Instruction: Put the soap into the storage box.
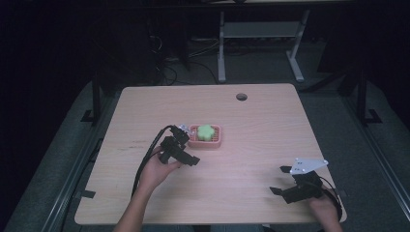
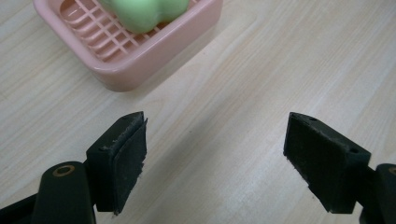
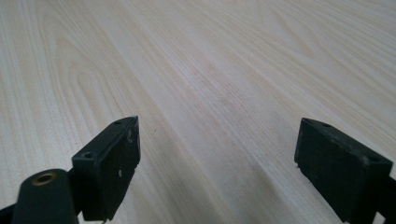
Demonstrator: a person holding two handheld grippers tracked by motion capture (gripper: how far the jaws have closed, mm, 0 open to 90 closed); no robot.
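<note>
A pink slatted soap dish (image 1: 216,140) sits near the middle of the wooden table, with a green flower-shaped soap (image 1: 206,131) lying in it. My left gripper (image 1: 190,149) is just left of the dish and a little nearer the person, with its jaws apart and empty. In the left gripper view the soap dish (image 2: 140,56) and the soap (image 2: 144,11) lie ahead and to the left of my left gripper (image 2: 215,140). My right gripper (image 1: 278,180) stands open and empty near the front right corner. In the right gripper view my right gripper (image 3: 217,149) has bare wood between its jaws.
A round cable hole (image 1: 241,96) is at the table's far edge. Behind the table stand a white desk frame (image 1: 261,34) and loose cables on the dark floor. A black cable (image 1: 147,154) trails from the left gripper toward the front edge.
</note>
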